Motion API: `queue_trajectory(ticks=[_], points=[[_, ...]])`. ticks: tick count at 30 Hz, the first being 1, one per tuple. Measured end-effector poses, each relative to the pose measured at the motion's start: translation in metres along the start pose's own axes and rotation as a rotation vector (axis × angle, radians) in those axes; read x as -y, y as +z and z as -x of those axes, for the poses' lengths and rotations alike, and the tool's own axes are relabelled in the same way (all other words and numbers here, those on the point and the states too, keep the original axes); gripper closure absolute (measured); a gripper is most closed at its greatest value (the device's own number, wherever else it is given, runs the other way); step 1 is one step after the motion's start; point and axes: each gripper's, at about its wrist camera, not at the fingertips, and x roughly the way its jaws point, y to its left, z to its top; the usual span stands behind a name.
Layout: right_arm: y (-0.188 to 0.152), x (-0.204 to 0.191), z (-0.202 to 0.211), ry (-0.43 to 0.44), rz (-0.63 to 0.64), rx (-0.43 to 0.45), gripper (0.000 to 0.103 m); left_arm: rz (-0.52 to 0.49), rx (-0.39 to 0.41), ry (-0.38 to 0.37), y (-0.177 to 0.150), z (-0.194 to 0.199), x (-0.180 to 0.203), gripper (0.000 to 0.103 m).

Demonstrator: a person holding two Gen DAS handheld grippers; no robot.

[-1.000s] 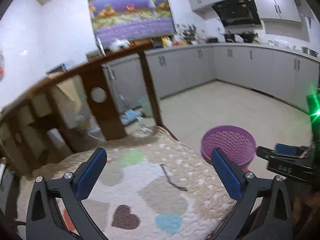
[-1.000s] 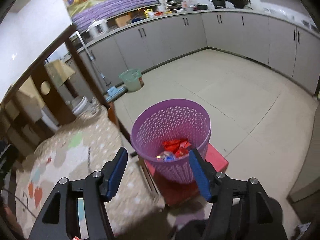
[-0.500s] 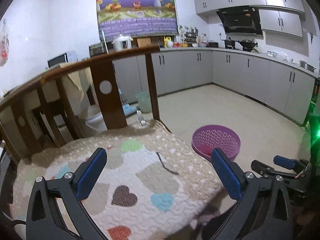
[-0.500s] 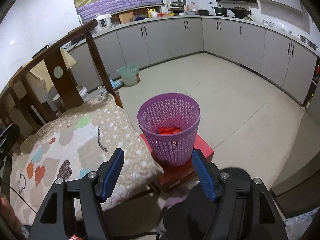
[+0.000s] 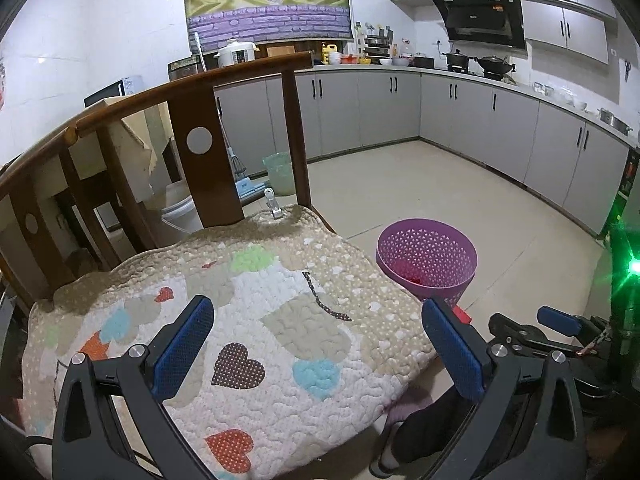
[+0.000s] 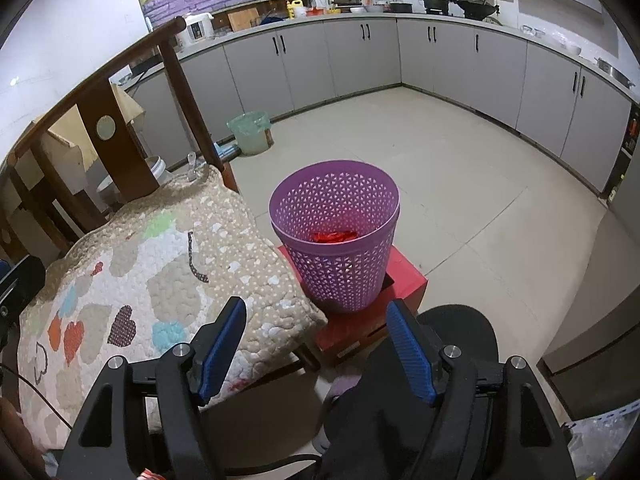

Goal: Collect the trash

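Observation:
A purple mesh basket (image 6: 335,236) stands on a red box (image 6: 368,316) on the floor beside a chair; red wrappers (image 6: 334,236) lie in its bottom. It also shows in the left wrist view (image 5: 427,258). My right gripper (image 6: 316,350) is open and empty, held back from the basket and above the chair's front corner. My left gripper (image 5: 320,344) is open and empty above the quilted heart-pattern seat cushion (image 5: 240,320). The right gripper's tip shows at the right edge of the left wrist view (image 5: 556,322).
The wooden chair back (image 5: 192,128) rises behind the cushion. A pale green bin (image 6: 250,132) stands by the grey kitchen cabinets (image 6: 440,60). A white bucket (image 5: 182,214) sits behind the chair. Tiled floor (image 6: 460,168) lies beyond the basket.
Both grippers have drawn back and up from the basket and cushion; the basket now looks smaller and farther. Both stay open and empty.

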Motion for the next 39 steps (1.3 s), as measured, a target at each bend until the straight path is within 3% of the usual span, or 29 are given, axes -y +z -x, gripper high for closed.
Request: queue_trajectory(ticks=[14,39], points=[[-0.004,-0.007,-0.009,0.007,0.013,-0.037,0.026,0.004,-0.069,-0.053,-0.007,-0.013,-0.002,0.0],[-0.01,-0.005,-0.02,0.011,0.009,-0.082,0.025,0.019,-0.161,-0.062,-0.016,-0.032,-0.005,0.0]])
